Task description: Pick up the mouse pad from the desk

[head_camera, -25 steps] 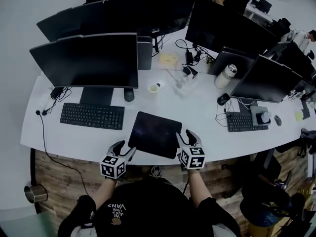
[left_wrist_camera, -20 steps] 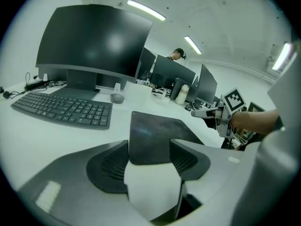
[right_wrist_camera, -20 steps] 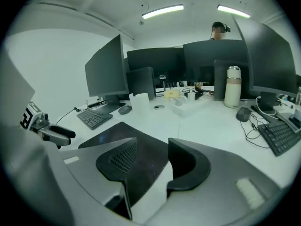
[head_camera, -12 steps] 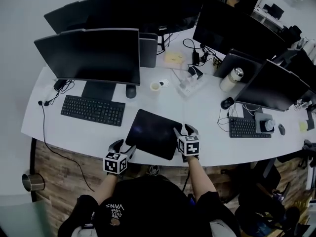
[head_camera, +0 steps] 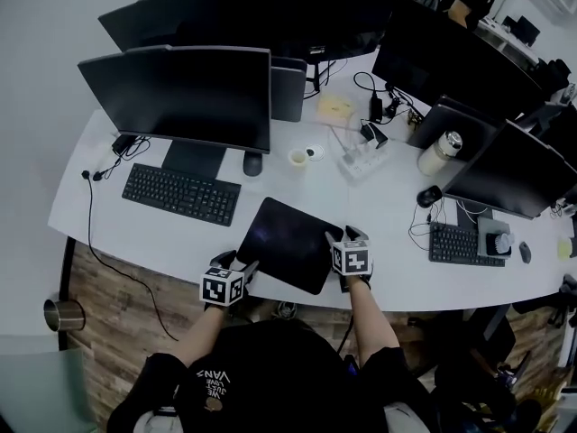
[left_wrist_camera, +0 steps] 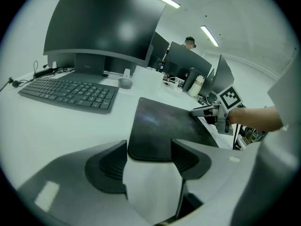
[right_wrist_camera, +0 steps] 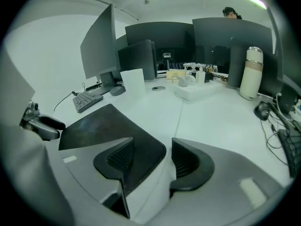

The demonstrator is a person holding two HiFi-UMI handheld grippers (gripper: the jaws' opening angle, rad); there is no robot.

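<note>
The dark mouse pad lies flat on the white desk, skewed, near the front edge. My left gripper is at the pad's near left corner. In the left gripper view its jaws stand open after just widening, with the pad corner between them and not pressed. My right gripper is at the pad's right corner. Its jaws have also just widened and stand open over the pad edge, whose corner lies between them. Each gripper shows in the other's view.
A keyboard and a monitor stand left of the pad. Behind it are a grey mouse, a small cup and a power strip. A bottle, a black mouse and a second keyboard are on the right.
Both grippers have sunk and closed in on the pad's near corners, the right one farther. The pad has not moved on the desk.
</note>
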